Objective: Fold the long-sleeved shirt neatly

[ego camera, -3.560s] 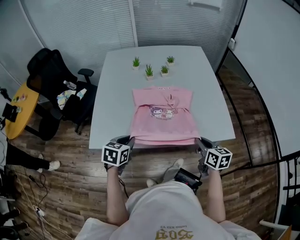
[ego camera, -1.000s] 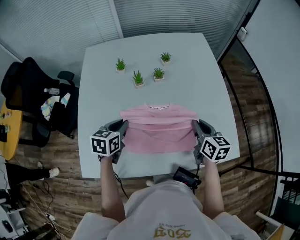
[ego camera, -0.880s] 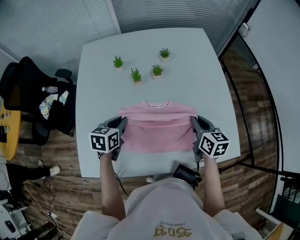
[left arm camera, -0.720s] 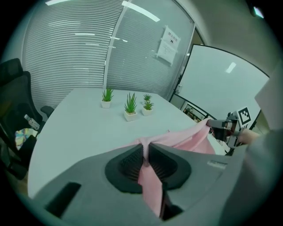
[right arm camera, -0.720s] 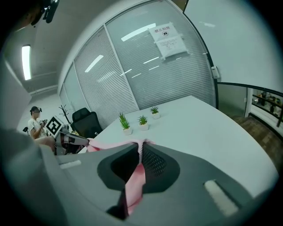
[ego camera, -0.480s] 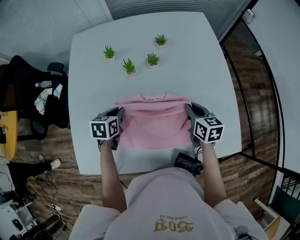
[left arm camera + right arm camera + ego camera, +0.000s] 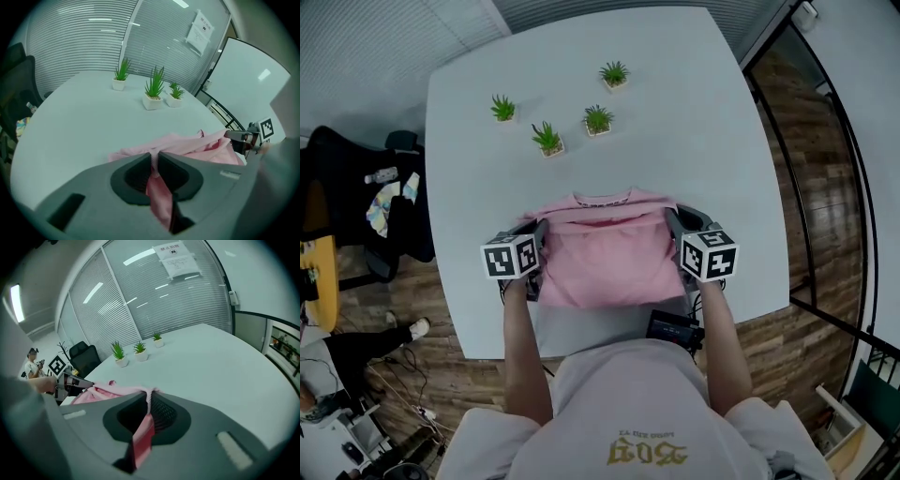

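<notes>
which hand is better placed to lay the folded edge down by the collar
Neither clearly: the left gripper and right gripper each clamp the folded shirt at one corner, about equally near the collar; lower both together.

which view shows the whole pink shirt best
The head view: the shirt's whole outline is in frame on the table. The left gripper view shows only a bunched edge pinched in the left hand-held gripper. The right gripper view shows the same in the right hand-held gripper.

Nothing legible: wall notice [image 7: 176,259] (too small), T-shirt print [image 7: 646,454] blurred.
</notes>
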Demonstrator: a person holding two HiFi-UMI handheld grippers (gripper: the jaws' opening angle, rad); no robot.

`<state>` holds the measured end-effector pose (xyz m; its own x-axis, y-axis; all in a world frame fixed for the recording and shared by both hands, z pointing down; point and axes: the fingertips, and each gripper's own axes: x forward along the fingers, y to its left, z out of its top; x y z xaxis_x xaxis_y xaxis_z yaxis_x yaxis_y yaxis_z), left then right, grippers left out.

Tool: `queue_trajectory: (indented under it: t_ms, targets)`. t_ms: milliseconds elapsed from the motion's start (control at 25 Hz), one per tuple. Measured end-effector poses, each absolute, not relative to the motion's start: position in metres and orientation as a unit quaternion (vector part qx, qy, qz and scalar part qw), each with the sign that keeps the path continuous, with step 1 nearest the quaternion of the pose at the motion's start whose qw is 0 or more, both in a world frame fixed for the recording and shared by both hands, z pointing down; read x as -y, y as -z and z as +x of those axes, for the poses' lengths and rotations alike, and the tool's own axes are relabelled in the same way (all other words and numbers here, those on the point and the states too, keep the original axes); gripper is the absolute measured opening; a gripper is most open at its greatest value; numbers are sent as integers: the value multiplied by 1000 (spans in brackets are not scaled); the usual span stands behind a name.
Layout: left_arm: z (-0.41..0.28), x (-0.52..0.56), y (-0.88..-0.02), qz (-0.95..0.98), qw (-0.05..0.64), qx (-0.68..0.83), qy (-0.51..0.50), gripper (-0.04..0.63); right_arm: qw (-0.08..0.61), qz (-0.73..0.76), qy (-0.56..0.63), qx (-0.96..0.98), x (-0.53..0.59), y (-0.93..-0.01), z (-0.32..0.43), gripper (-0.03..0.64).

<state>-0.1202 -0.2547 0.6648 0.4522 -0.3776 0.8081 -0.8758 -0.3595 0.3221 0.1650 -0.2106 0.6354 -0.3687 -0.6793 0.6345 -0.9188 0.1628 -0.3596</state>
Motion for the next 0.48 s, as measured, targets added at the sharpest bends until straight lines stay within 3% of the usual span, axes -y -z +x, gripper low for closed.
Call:
queue_trajectory:
  t_ms: [360, 480]
  targets:
    - [-119, 269, -677, 741, 459, 426, -239, 72, 185, 519, -408, 728, 212, -671, 163, 44]
    - [-120, 273, -665, 738, 480, 430, -201, 120, 154, 533, -396, 731, 216, -657, 169, 69]
